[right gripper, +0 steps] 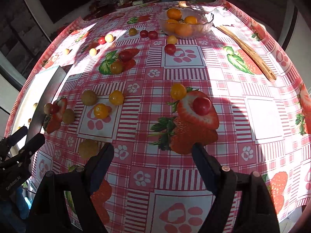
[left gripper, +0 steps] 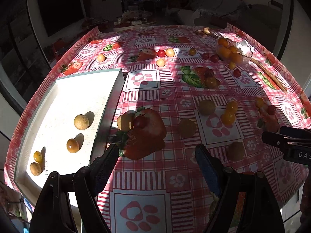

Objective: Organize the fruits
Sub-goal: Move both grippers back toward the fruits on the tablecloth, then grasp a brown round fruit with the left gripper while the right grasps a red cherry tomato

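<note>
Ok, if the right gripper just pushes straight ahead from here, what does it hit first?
Probably the red cherry tomato, sitting straight ahead of the open right gripper; only bare tablecloth lies before it. Depth is uncertain.

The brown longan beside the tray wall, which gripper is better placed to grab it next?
Left. The left gripper hangs open just before the longan; in the right wrist view it lies far off.
</note>
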